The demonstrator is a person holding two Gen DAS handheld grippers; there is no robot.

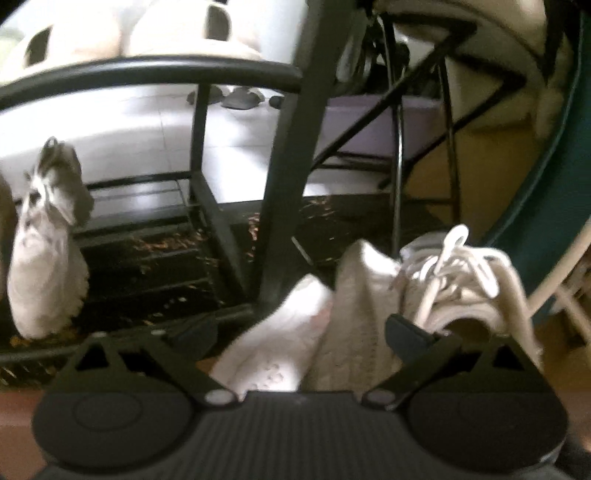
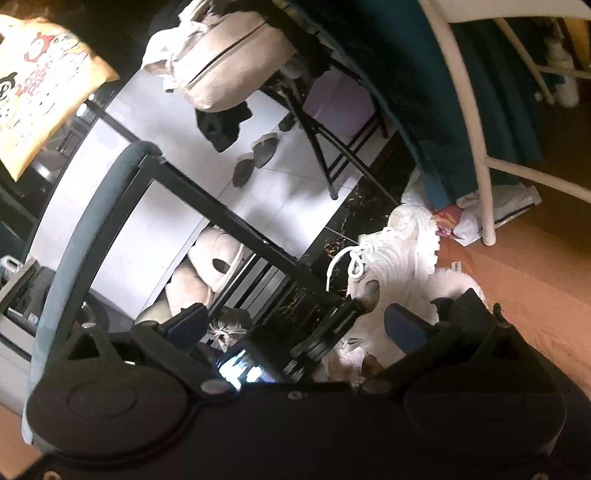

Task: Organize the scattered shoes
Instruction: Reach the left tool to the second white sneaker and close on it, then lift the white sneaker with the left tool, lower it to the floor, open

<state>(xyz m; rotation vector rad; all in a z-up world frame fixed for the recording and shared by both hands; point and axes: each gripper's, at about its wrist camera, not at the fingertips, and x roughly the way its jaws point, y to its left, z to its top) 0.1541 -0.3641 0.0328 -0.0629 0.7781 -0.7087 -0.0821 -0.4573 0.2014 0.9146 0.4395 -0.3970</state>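
My left gripper (image 1: pixel 299 330) is open wide, low beside the black shoe rack (image 1: pixel 291 155). A white knit shoe (image 1: pixel 280 332) lies between its fingers, but I cannot tell if they touch it. A white laced sneaker (image 1: pixel 461 288) sits just right of the right fingertip. Another white sneaker (image 1: pixel 44 258) stands on the rack's lower shelf at the left. My right gripper (image 2: pixel 295 325) is open and holds nothing, hovering above the rack (image 2: pixel 229 218). The white laced sneaker (image 2: pixel 391 258) lies on the floor ahead of its right finger. Cream slippers (image 2: pixel 210 266) rest on a shelf.
Cream slippers (image 1: pixel 184 33) fill the rack's top shelf. Grey slippers (image 2: pixel 258 155) lie on the white tiles. A beige backpack (image 2: pixel 221 62) hangs on a black folding chair (image 2: pixel 325 147). A teal cloth (image 2: pixel 424 92) over a white metal frame (image 2: pixel 484 177) borders the right side.
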